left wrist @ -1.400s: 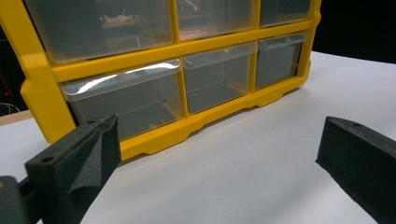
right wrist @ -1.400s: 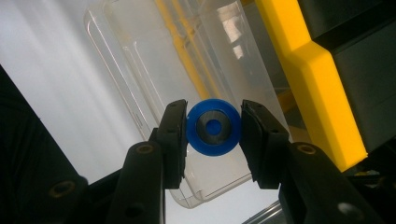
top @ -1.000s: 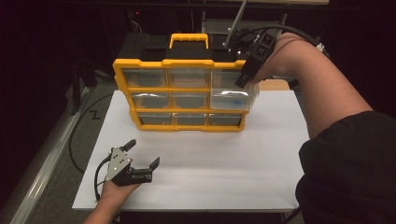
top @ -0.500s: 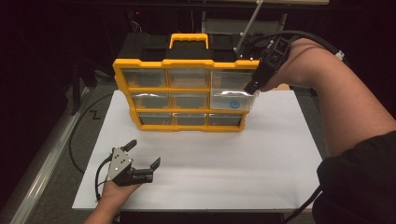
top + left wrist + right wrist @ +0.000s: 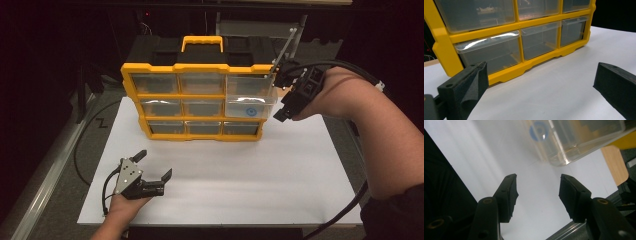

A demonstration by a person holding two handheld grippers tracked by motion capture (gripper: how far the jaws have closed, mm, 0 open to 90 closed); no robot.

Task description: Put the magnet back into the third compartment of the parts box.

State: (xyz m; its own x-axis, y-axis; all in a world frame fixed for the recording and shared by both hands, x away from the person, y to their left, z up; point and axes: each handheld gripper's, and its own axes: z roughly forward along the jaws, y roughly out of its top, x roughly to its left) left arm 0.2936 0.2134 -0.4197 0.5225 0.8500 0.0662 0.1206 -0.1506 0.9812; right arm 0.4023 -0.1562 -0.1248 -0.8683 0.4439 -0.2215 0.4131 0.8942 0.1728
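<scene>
Your right gripper [image 5: 281, 114] has drawn back rightward off the clear drawer [image 5: 248, 102], which juts from the organizer's [image 5: 195, 95] middle-right slot; both grippers' jaws stand apart, your left gripper [image 5: 152, 169] resting low over the table [image 5: 240, 175].

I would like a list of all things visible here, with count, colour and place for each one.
Drawer organiser: one, yellow frame with black top and yellow handle, standing at the far side of the sheet.
Clear drawers: nine, transparent, three rows of three.
Pulled-out drawer: one of the nine, middle row right, sticking out; blue round item inside.
White sheet: one, covering the table.
Cable: black, on the floor at left.
Left gripper: black, open, near front left of sheet.
Right gripper: black, open, beside the pulled-out drawer.
</scene>
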